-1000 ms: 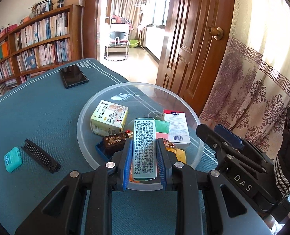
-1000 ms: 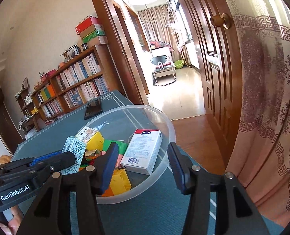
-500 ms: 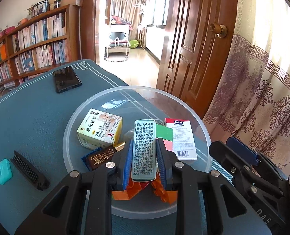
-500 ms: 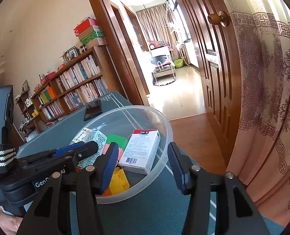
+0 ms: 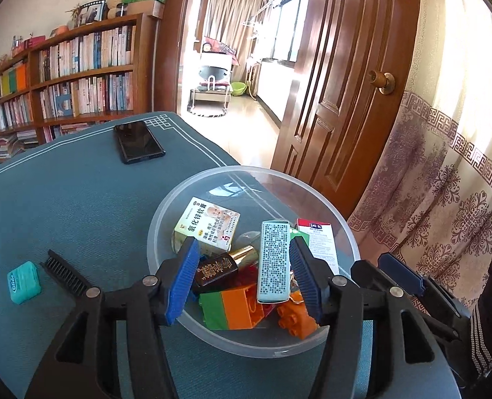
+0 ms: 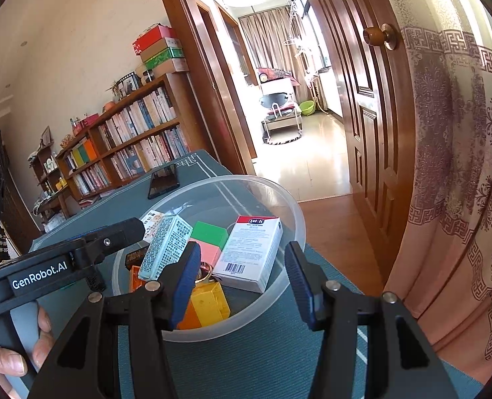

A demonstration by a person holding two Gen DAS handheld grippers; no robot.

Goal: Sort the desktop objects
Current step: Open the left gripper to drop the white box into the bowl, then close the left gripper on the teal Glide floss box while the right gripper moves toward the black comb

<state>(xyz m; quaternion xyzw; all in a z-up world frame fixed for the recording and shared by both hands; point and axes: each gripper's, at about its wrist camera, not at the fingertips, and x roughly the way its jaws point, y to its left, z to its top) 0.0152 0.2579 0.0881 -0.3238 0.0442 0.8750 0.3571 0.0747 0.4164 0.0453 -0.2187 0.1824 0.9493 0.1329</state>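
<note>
While left claw (image 5: 244,277) opens, pale printed box (image 5: 274,261) lies freed mid-frame in bowl (image 5: 166,212): light, stiff; grip long flat sides. Right claw (image 6: 242,282) released, empty.

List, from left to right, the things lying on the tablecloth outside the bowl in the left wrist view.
Teal case → black comb → black phone.
</note>
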